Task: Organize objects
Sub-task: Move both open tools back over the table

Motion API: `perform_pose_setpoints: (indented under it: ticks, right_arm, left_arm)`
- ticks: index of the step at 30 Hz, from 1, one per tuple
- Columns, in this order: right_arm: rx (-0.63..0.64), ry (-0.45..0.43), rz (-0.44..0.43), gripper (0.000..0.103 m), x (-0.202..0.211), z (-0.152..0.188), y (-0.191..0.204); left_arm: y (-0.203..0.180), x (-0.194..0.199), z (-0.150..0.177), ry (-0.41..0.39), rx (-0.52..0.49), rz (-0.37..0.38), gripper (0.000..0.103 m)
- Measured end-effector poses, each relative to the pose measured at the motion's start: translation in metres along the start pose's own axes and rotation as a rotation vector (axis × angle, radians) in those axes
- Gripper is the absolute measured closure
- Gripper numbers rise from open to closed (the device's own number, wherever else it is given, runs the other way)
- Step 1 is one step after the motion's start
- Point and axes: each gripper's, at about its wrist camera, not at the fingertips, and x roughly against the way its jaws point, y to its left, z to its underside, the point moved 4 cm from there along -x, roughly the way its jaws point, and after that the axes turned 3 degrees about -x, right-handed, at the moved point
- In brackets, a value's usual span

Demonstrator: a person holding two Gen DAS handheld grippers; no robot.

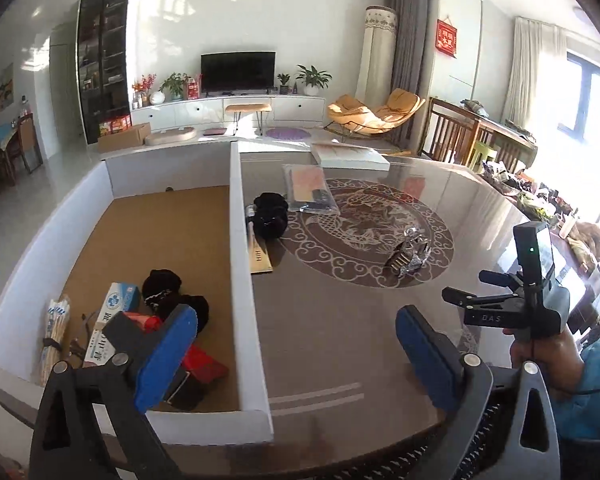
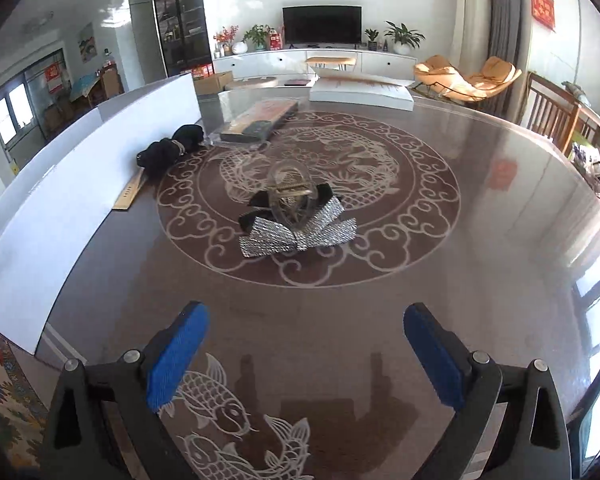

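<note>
Already we have part of the sorting done: the white cardboard box (image 1: pixel 242 240) at the left of the surface (image 1: pixel 340 320) holds a bundle of chopsticks (image 1: pixel 54 332), a blue-and-white carton (image 1: pixel 116 308), a dark cloth bundle (image 1: pixel 168 292) and something red (image 1: pixel 204 364), all gathered in its near corner.

Outside the box, by our judgement, much is left: a flat white box (image 2: pixel 360 90) at the far edge, a clear-wrapped packet (image 1: pixel 308 188), a black fabric bundle (image 1: pixel 270 216) and a thin wooden piece (image 1: pixel 260 258) lying just beside the box wall, and, smallest, a silver-and-black bow hair clip (image 2: pixel 296 216) in the middle of the fish medallion.

Our left hand-held gripper (image 1: pixel 296 352) stands wide apart with nothing in it, over the box's right wall. Our right hand-held gripper (image 2: pixel 306 356) is likewise spread wide and bare, pointing down at the clip, which lies well ahead with nothing between. The box wall stands between the loose things and their place, so each must be lifted over it.
</note>
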Motion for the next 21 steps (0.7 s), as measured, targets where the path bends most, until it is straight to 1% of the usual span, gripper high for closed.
perform_pose_setpoints:
  ticks: [2,4,6,7,9,11,13,19,20,21]
  right_arm:
    - [-0.013,0.027,0.025,0.004,-0.004,0.003,-0.013]
    - [-0.008,0.056,0.039,0.004,-0.012,0.002,-0.020]
    - [0.009,0.073,0.055,0.004,-0.021,0.003,-0.023]
    - [0.012,0.071,0.053,0.004,-0.023,0.002,-0.026]
    - [-0.002,0.073,0.054,0.002,-0.025,0.001,-0.029]
    - [0.005,0.075,0.056,0.000,-0.024,0.004,-0.026]
    - [0.005,0.073,0.056,0.000,-0.024,0.003,-0.025]
    - [0.003,0.071,0.061,0.000,-0.026,0.003,-0.021]
    - [0.002,0.071,0.062,0.000,-0.026,0.003,-0.021]
    - [0.002,0.070,0.062,0.000,-0.026,0.003,-0.021]
  left_arm:
    - [-0.032,-0.016,0.002,0.027,-0.025,0.043,0.000]
    - [-0.055,-0.041,0.009,0.098,-0.024,0.062,0.000]
    - [-0.068,-0.070,0.019,0.161,-0.012,0.066,0.000]
    - [-0.072,-0.085,0.024,0.189,-0.011,0.049,0.000]
    - [-0.075,-0.108,0.031,0.227,-0.022,-0.002,0.000]
    - [-0.076,-0.123,0.035,0.237,-0.049,-0.053,0.000]
    - [-0.074,-0.136,0.036,0.249,-0.063,-0.085,0.000]
    - [-0.064,-0.161,0.043,0.299,-0.009,-0.086,0.000]
    - [-0.061,-0.164,0.044,0.299,0.004,-0.081,0.000]
    - [-0.060,-0.163,0.044,0.283,0.011,-0.088,0.000]
